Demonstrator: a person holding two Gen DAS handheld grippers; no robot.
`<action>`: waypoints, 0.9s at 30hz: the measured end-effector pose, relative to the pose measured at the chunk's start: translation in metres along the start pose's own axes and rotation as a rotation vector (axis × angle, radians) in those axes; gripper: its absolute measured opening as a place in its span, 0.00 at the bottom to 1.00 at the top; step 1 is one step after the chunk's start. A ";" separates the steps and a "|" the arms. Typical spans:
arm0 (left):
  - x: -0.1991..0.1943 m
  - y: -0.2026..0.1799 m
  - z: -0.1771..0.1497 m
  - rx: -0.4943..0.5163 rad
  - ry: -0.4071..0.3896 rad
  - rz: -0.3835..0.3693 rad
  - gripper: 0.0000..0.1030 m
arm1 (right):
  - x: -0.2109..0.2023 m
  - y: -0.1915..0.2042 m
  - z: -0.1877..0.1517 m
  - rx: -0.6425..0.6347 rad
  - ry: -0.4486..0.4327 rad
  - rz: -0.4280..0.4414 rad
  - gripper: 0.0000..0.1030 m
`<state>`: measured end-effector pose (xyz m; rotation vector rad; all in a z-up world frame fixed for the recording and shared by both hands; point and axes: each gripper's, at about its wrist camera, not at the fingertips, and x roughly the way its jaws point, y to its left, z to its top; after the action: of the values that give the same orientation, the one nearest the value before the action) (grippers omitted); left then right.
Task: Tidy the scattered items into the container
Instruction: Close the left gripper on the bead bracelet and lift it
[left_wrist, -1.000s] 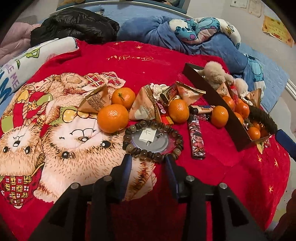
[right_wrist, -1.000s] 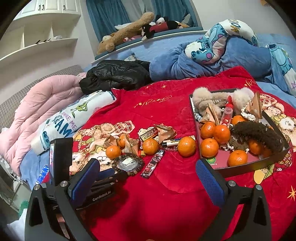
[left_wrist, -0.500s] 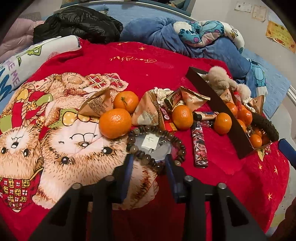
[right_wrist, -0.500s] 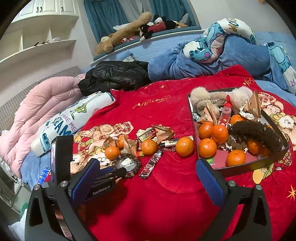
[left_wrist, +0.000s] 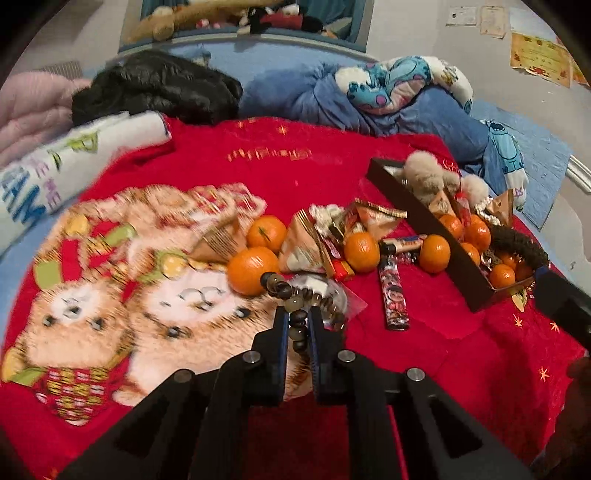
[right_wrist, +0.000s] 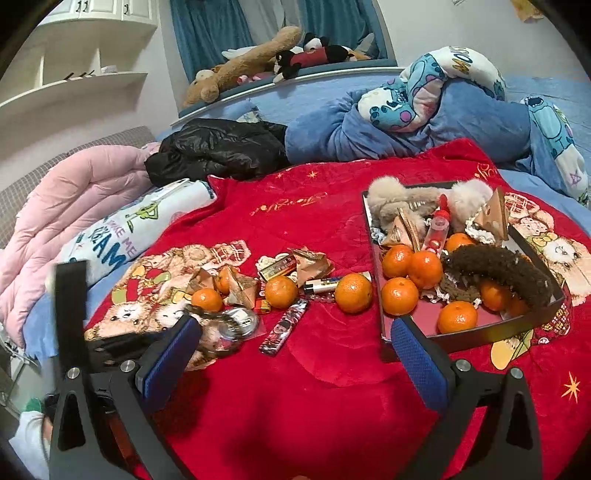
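Left tongs (left_wrist: 297, 325), just closed, grip the bead bracelet (left_wrist: 295, 295) at lower centre; the box (left_wrist: 424, 206) lies to the upper right. Right tongs (right_wrist: 295, 350) gape wide, empty, beside the box.

A red blanket (right_wrist: 325, 369) printed with cartoon hedgehogs and gold stars covers the bed. Behind it lies a crumpled black puffer jacket (right_wrist: 218, 147), and beside that a heap of blue bedding with a blue cartoon-creature print (right_wrist: 436, 92). To the left sits a folded pink quilt (right_wrist: 70, 199), with a rolled white cloth bearing blue letters (right_wrist: 136, 229) just in front of it. On the blue ledge at the back rest a brown plush toy (right_wrist: 243, 62) and a black-and-red one (right_wrist: 314, 55). White shelves (right_wrist: 74, 92) hang on the left wall. Yellow papers (left_wrist: 539, 59) are stuck to the right wall.
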<state>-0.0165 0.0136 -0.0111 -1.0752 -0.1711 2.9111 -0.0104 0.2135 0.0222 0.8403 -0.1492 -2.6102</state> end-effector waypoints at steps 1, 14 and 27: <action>-0.006 0.000 0.000 0.019 -0.027 0.021 0.10 | 0.001 0.000 0.000 0.004 0.003 0.007 1.00; -0.039 0.032 -0.001 -0.003 -0.076 0.029 0.11 | 0.034 0.029 -0.001 0.001 0.046 0.028 1.00; -0.056 0.069 -0.005 -0.057 -0.077 0.032 0.10 | 0.083 0.040 -0.018 -0.020 0.151 -0.045 0.64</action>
<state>0.0297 -0.0579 0.0132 -0.9827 -0.2431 2.9959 -0.0483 0.1440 -0.0291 1.0409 -0.0623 -2.5728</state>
